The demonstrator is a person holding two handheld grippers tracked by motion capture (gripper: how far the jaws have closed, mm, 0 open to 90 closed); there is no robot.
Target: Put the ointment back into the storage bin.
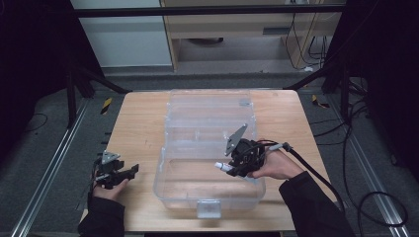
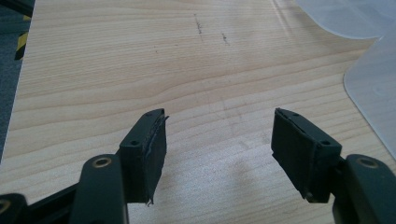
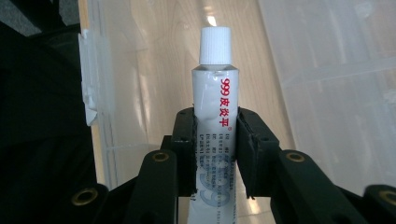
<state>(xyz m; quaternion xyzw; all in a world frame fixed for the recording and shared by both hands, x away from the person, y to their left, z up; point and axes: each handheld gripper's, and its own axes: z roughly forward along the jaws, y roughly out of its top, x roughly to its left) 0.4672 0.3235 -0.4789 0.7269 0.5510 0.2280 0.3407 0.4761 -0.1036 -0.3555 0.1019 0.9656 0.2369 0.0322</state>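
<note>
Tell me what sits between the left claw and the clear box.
Nothing: in the high view, bare wooden table separates the open left claw from the clear box.

Overhead view, two close finger-level views

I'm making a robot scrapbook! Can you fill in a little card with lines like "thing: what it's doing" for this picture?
table: light wood, bears the box
box: clear plastic, lid open toward the far side
tube: white with a white cap and red print, cap pointing away from the gripper
right gripper: over the box, fingers shut on the tube
left gripper: low over bare table left of the box, fingers apart, nothing between them
</note>
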